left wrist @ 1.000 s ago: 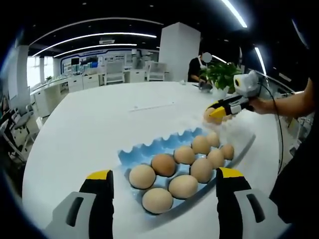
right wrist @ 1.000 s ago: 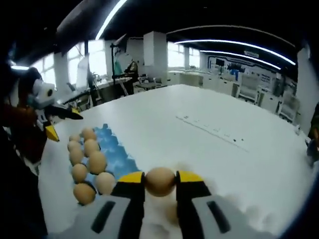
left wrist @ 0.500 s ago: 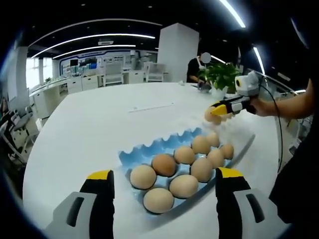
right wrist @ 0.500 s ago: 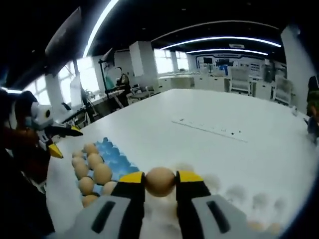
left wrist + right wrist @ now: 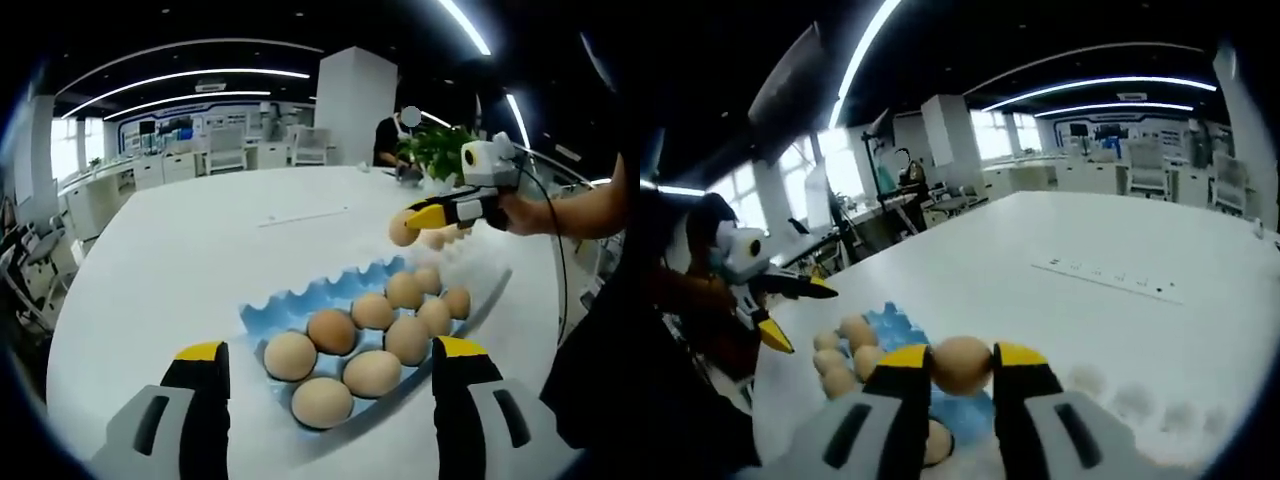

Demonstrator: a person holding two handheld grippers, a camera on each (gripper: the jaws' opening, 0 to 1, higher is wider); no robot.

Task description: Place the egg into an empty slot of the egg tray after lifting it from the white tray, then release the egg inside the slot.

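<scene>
In the left gripper view a blue egg tray [image 5: 285,303] lies on the white table and holds several brown eggs [image 5: 332,330]. My left gripper [image 5: 330,352] stands open just in front of it, with nothing between its fingers. My right gripper [image 5: 415,218] comes in from the right, shut on a brown egg [image 5: 401,234], in the air above the tray's far end. In the right gripper view the held egg [image 5: 962,364] sits between the yellow tips of my right gripper [image 5: 962,366], with the blue egg tray [image 5: 892,322] just beyond. The left gripper [image 5: 800,312] hangs open at the left.
A white tray [image 5: 482,265] with shallow dimples lies right of the egg tray; its dimples [image 5: 1125,402] also show at lower right in the right gripper view. A potted plant [image 5: 440,150] stands at the table's far edge. A person's forearm [image 5: 580,210] holds the right gripper.
My right gripper has carried the egg off the white tray, up and over toward the blue egg tray. The left gripper has stayed open in place.
</scene>
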